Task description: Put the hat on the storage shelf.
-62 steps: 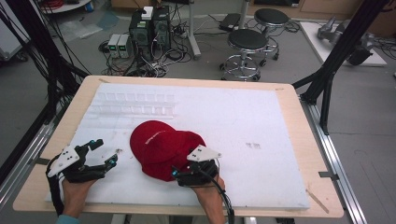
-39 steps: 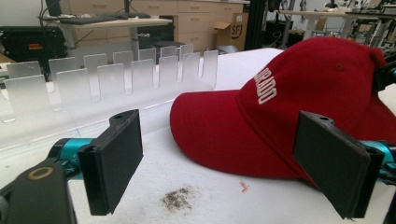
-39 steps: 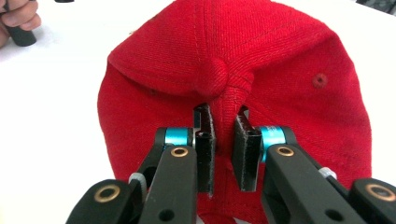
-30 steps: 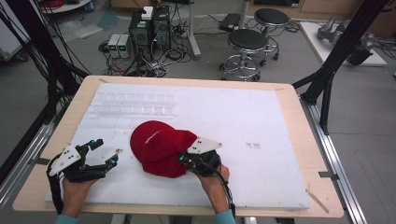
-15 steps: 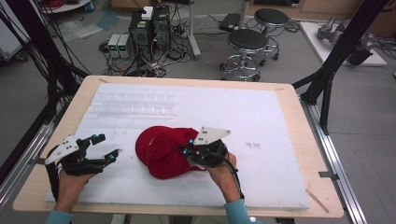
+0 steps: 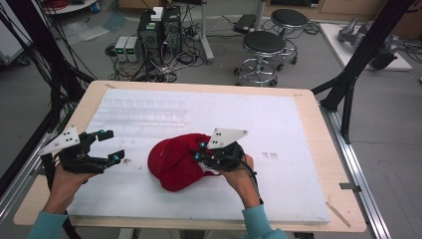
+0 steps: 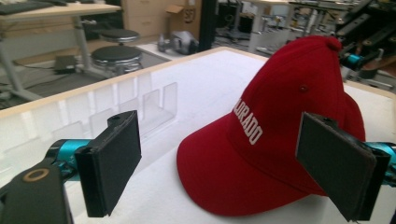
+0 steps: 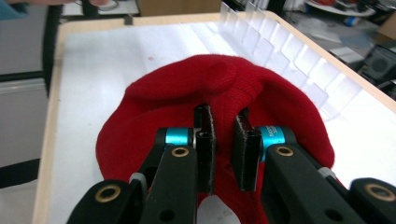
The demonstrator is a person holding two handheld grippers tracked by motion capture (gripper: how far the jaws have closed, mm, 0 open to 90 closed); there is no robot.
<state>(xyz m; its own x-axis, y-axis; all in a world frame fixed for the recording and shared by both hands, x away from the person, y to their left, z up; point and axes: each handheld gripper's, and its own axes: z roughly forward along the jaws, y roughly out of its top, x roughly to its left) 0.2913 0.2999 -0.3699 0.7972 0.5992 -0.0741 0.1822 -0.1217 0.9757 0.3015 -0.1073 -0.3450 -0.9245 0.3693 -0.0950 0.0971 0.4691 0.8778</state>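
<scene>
1. The red cap [image 6: 176,162] lies on the white foam board [image 6: 298,149], its rear pinched in the right gripper [image 8: 224,149], whose jaws stand narrow on a fold of fabric.
2. The left gripper [image 7: 219,158] stands wide and empty, the cap just beyond its pads.
3. Judged light, soft and floppy; the stiff brim [image 7: 219,186] is the firmer hold.
4. The left gripper view shows white lettering [image 7: 247,122]; the high view does not.

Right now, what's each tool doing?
Left tool: open, holding nothing.
Right tool: closed on a fold of the red cap.
</scene>
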